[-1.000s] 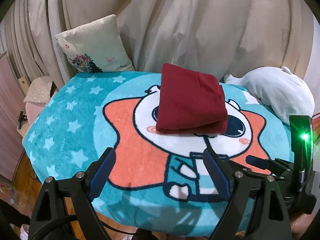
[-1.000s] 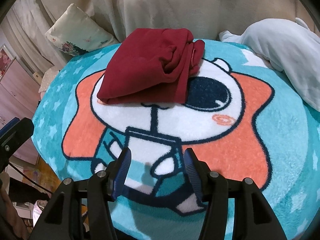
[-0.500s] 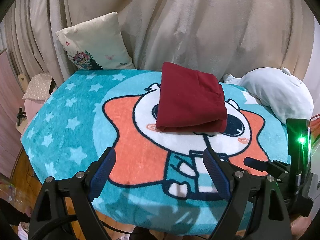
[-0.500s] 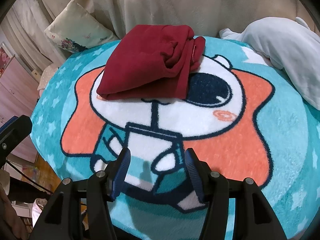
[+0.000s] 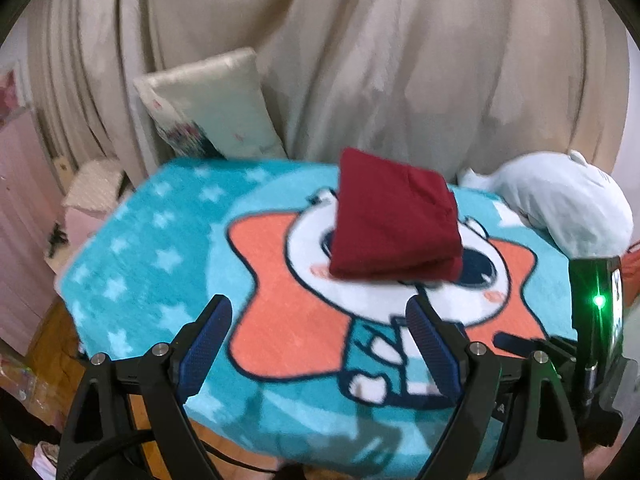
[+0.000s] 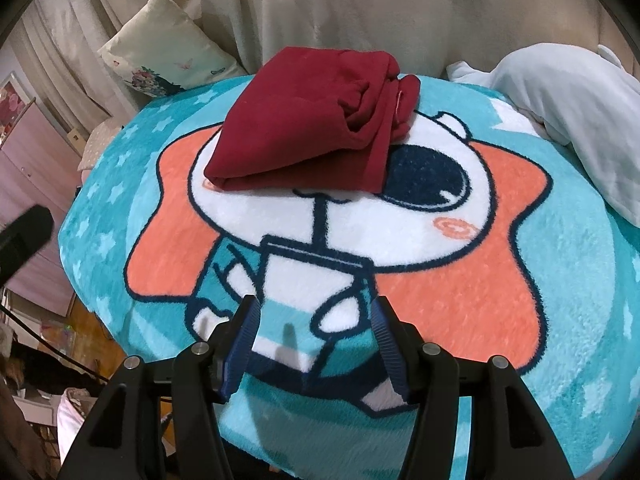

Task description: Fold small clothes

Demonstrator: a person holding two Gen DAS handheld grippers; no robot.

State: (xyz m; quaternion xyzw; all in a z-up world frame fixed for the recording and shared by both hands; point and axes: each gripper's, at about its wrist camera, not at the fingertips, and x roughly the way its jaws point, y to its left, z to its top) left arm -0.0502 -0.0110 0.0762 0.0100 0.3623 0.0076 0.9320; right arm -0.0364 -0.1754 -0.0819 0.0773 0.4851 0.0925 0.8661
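From the left wrist camera, the left gripper (image 5: 318,326) hangs over the near edge of a teal fleece blanket (image 5: 152,248) printed with white stars and a cartoon figure on an orange star. Its blue-padded fingers (image 5: 204,344) stand spread wide with only blanket showing between them, so it grasps nothing. The task's thing, a folded dark red fleece garment (image 5: 394,220), lies flat on the cartoon's white face, well beyond the fingertips and untouched. This view is blurred. It alone shows a black device with a green light (image 5: 598,300) at the right edge. Behind the blanket a cream cushion with a flower print (image 5: 212,108) leans against beige curtains (image 5: 360,60), and a pale blue plush toy (image 5: 560,204) lies at the blanket's far right.

From the right wrist camera, the right gripper (image 6: 316,326) also hovers over the near part of the blanket (image 6: 560,300), above the cartoon's body. Its fingers (image 6: 244,340) are parted less widely than the left ones and are empty. This sharper view shows what the other hides: the garment's (image 6: 304,120) right side, where bunched layers and a small pale label are visible. The cushion (image 6: 164,48), the curtains (image 6: 340,4) and the plush toy (image 6: 572,100) appear here too. A dark rounded tip, probably part of the left gripper, pokes in at the left edge.
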